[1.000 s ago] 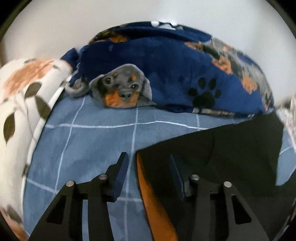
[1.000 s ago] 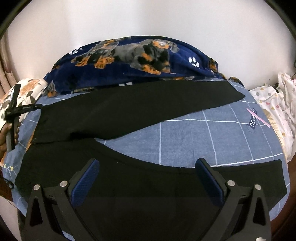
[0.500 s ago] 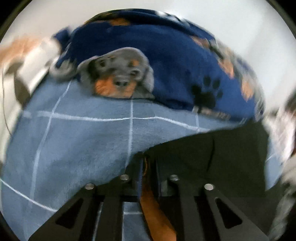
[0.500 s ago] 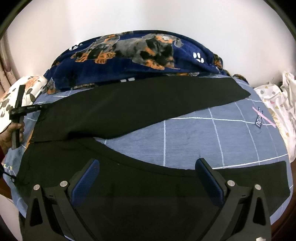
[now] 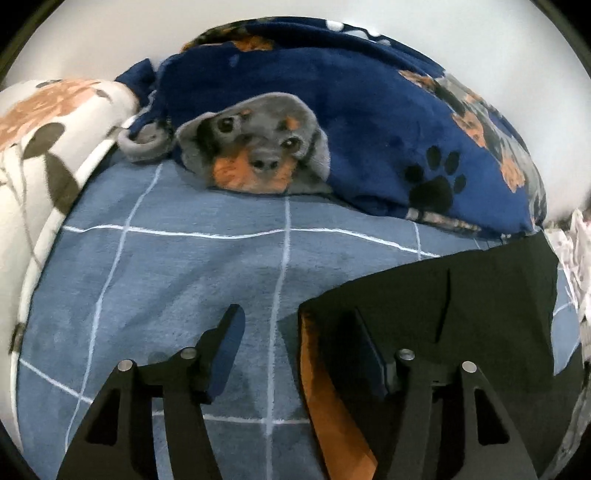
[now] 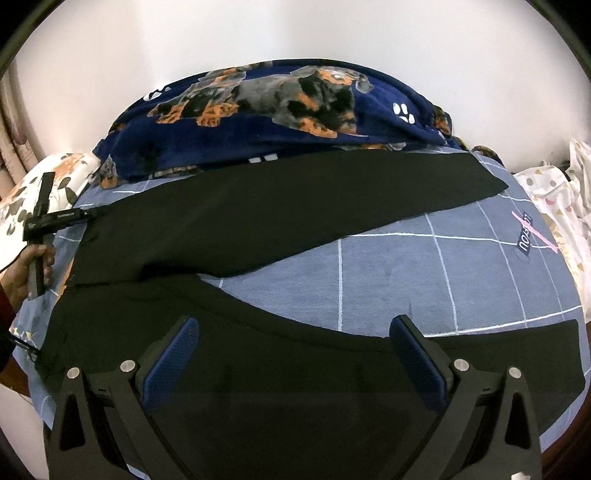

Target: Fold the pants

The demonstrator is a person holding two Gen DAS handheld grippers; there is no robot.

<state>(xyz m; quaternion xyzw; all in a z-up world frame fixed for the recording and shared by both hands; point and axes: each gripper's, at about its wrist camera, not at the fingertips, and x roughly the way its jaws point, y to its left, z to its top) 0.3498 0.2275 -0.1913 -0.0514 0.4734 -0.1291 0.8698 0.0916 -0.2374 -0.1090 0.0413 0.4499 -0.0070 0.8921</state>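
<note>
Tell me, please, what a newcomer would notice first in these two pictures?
First, the black pants spread across the blue checked bedsheet, legs apart in a V. Behind them, against the wall, lies a navy blanket printed with dachshunds; in the left wrist view one dog face stares at the camera. There the left gripper, its jaws just opened, straddles the orange-lined waistband corner.

Soft, even room light falls from overhead, bright on the white wall (image 6: 295, 33) and free of glare. The black pants (image 6: 280, 206) swallow all detail. Both fisheye views bend hard at their dark rims; the floral pillow (image 5: 40, 147) smears slightly.
</note>
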